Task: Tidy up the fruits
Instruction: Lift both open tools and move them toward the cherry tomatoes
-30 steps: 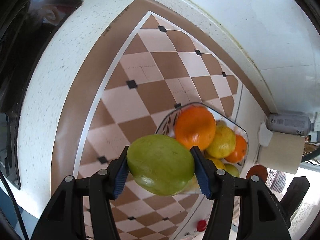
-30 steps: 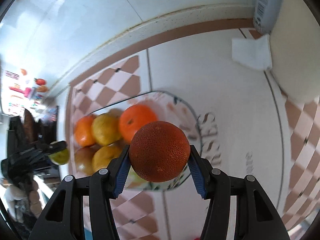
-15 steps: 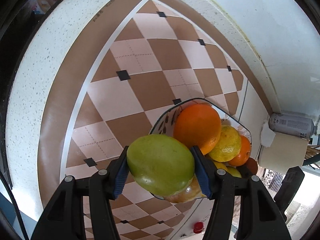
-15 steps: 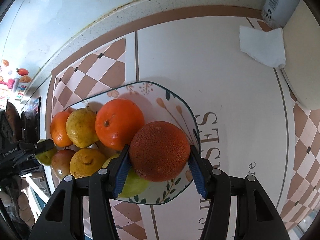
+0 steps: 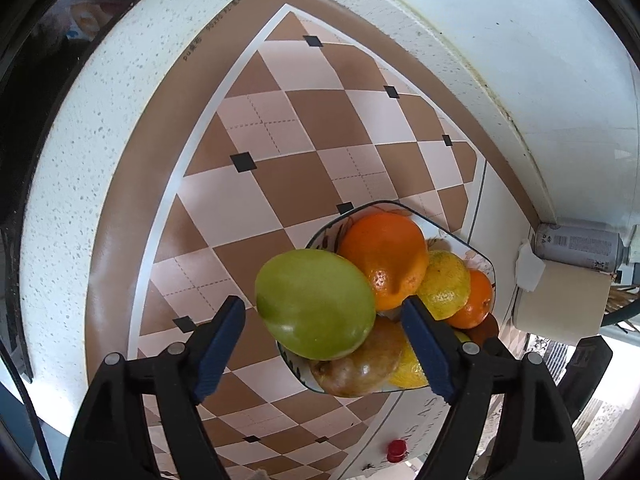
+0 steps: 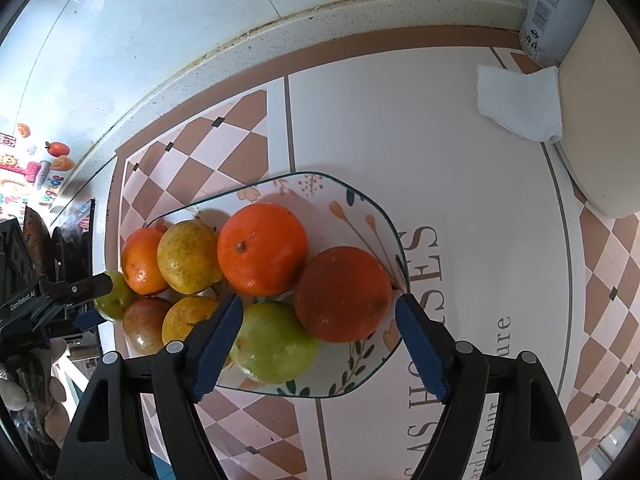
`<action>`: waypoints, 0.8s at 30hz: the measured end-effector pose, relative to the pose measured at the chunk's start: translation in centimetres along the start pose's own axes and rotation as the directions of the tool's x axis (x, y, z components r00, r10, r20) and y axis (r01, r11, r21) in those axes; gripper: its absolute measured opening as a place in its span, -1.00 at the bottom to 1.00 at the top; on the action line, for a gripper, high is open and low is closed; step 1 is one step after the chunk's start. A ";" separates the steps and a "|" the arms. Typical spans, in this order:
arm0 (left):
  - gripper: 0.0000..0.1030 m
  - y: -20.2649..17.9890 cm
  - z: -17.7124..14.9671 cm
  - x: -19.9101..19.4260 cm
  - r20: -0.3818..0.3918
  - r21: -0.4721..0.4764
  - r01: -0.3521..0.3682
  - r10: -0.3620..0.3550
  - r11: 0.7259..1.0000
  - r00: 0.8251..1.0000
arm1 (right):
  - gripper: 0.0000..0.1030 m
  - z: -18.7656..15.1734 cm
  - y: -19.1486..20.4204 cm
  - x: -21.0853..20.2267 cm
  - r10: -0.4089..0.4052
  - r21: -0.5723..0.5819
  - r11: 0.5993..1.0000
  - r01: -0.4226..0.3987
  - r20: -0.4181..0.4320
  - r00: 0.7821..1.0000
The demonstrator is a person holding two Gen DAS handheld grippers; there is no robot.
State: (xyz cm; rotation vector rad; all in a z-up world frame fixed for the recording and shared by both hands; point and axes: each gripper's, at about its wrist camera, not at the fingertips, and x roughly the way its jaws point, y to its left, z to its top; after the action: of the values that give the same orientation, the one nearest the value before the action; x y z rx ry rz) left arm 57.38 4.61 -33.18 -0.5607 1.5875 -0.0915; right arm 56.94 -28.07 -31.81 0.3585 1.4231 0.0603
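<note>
A floral plate (image 6: 352, 208) holds several oranges, lemons and green fruits. My right gripper (image 6: 318, 340) is open above its near rim; a dark red-orange fruit (image 6: 344, 294) lies on the plate between the spread fingers, beside a bright orange (image 6: 262, 250) and a green fruit (image 6: 272, 342). My left gripper (image 5: 322, 344) is open at the plate's edge (image 5: 486, 258). A green mango-like fruit (image 5: 314, 304) rests between its fingers on the pile, apart from both pads. The left gripper also shows in the right wrist view (image 6: 86, 300).
The plate stands on a checkered brown mat (image 5: 280, 140) on a speckled white counter (image 5: 100, 120). A spray can (image 5: 576, 242), a crumpled tissue (image 6: 520, 102) and a beige rounded container (image 6: 600, 120) stand to the right by the wall. A small red cap (image 5: 396, 450) lies near the front.
Both grippers have opened. The green fruit and the dark red-orange fruit have been let go onto the plate. Both grippers moved closer over the plate.
</note>
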 end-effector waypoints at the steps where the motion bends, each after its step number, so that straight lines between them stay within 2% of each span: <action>1: 0.65 -0.1 -0.1 -0.2 0.005 0.006 -0.012 0.012 1.000 1.000 | 0.57 -0.3 0.0 -0.3 0.000 0.000 1.000 0.000 0.004 1.000; 2: 0.74 -0.2 -0.2 -0.4 0.011 0.018 -0.025 0.024 1.000 1.000 | 0.57 -0.4 0.0 -0.5 0.001 0.000 1.000 -0.001 0.007 1.000; 4: 0.77 -0.4 -0.5 -1.0 0.031 0.037 -0.053 0.052 0.998 0.998 | 0.58 -0.8 0.1 -1.0 -0.009 -0.001 1.000 0.009 0.018 1.000; 7: 0.77 -1.1 -1.5 -2.5 0.101 0.086 -0.144 0.135 0.986 0.986 | 0.82 -1.8 0.4 -2.3 -0.060 -0.024 0.998 0.062 0.047 0.997; 10: 0.77 -2.3 -3.4 -3.9 0.196 0.149 -0.261 0.230 0.954 0.953 | 0.82 -3.0 0.9 -3.6 -0.109 -0.048 0.992 0.113 0.081 0.991; 13: 0.77 -3.4 -5.9 -4.8 0.277 0.201 -0.371 0.311 0.907 0.909 | 0.82 -4.6 1.7 -5.1 -0.149 -0.074 0.984 0.159 0.122 0.981; 15: 0.77 -3.9 -7.6 -5.2 0.307 0.225 -0.397 0.322 0.890 0.896 | 0.82 -5.9 2.1 -6.2 -0.161 -0.089 0.981 0.175 0.143 0.976; 19: 0.77 -4.9 -10.5 -6.1 0.349 0.261 -0.417 0.318 0.871 0.882 | 0.85 -8.4 3.1 -8.2 -0.176 -0.114 0.974 0.198 0.181 0.968; 24: 0.77 -6.2 -13.8 -7.4 0.386 0.292 -0.406 0.281 0.866 0.879 | 0.86 -11.1 4.4 -10.6 -0.161 -0.131 0.973 0.192 0.219 0.962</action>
State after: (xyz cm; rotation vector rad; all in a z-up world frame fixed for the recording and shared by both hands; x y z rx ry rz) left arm 45.95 -1.56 -22.45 0.0150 1.2734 -0.0147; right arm 45.26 -24.30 -21.62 0.1070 1.2296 -0.0152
